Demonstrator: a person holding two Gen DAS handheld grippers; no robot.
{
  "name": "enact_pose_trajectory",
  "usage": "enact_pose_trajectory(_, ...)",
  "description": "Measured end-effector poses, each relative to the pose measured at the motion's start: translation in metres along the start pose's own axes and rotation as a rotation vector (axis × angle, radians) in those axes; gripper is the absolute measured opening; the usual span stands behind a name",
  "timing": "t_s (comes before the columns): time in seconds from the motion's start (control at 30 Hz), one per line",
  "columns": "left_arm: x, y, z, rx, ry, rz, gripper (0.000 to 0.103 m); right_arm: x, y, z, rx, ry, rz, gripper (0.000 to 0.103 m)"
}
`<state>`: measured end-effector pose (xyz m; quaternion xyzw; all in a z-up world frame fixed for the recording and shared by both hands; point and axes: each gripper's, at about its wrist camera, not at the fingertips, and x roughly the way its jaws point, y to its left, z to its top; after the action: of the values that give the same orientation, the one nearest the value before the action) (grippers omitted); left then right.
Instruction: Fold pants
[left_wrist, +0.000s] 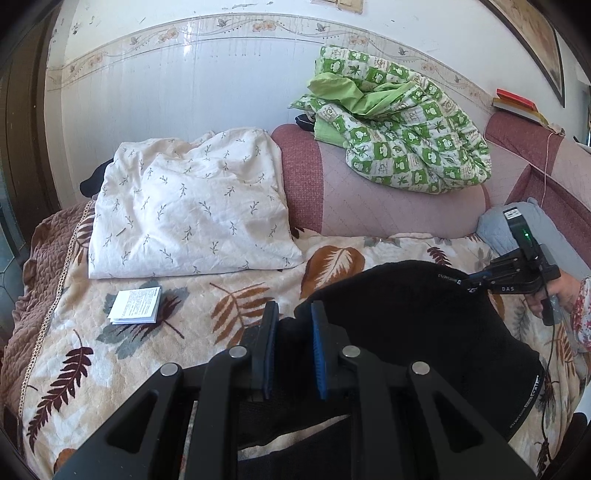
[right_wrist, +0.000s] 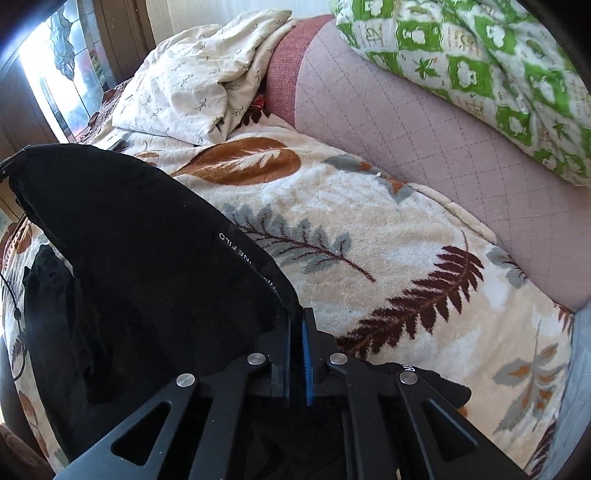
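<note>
Both your grippers, left gripper (left_wrist: 293, 314) and right gripper (right_wrist: 297, 321), clamp the black pants (left_wrist: 406, 314), lifted above the leaf blanket (right_wrist: 369, 229). Risk: the left jaws stand wider on bunched cloth, so the hem may slip out.

Pink sofa (left_wrist: 399, 192) under a white tiled wall (left_wrist: 207, 85); stained-glass window (right_wrist: 70, 74) glows.

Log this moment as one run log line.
task: fold pants | left gripper: shut on black pants | right gripper: shut on waistband edge | pants lifted over leaf blanket
</note>
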<state>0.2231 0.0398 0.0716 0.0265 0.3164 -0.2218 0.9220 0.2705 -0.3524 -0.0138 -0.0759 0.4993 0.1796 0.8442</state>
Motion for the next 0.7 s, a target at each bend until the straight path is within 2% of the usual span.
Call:
enact_pose_trajectory(0.17,-0.017,0.002,-0.023,-0.023,0.016,0.009,0.017,-0.039,0.028,-0.029,0.007,-0.041,-0.044,0.005)
enact_pose_trajectory(0.43,-0.028,0.008,-0.071,-0.032,0.073,0.055,0.017,-0.080,0.074,-0.084,0.041,-0.084,-0.051,0.005)
enact_pose_trajectory(0.7,-0.040,0.001,-0.110,0.042,0.103,0.142,0.027,-0.083,0.115,-0.136,0.040,-0.031,-0.028,0.005)
